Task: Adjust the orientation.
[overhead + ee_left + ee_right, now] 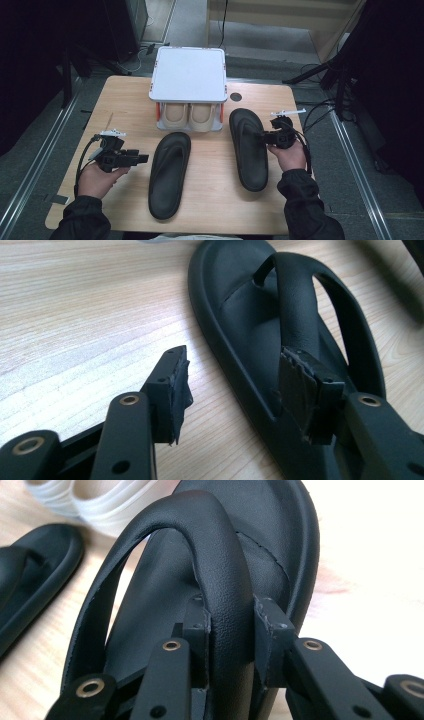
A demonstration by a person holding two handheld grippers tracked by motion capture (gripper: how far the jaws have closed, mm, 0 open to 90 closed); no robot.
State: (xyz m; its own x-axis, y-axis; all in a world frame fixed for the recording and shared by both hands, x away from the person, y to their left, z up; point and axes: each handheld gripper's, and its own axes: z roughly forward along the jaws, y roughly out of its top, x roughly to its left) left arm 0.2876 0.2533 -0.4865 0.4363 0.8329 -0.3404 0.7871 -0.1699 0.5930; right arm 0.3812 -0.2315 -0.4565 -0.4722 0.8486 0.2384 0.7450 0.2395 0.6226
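Two black thong sandals lie on the wooden table [125, 100]. My right gripper [264, 136] is shut on the strap [220, 555] of the right sandal [248, 155]; the right gripper view shows both jaws of this right gripper [230, 615] pressed against the strap's sides. The left sandal [170, 172] lies flat near the table's middle. Just left of it my left gripper [144, 159] stands open. In the left gripper view, one jaw of the left gripper [237, 362] is over bare wood and the other over the left sandal [240, 305] near its strap, holding nothing.
A white low rack [189, 75] with a flat top stands at the back middle, a pale pair of shoes [189, 117] tucked under it. A dark hole [236, 97] marks the table beside it. The left sandal [30, 570] and pale shoes [95, 495] lie beyond the held strap.
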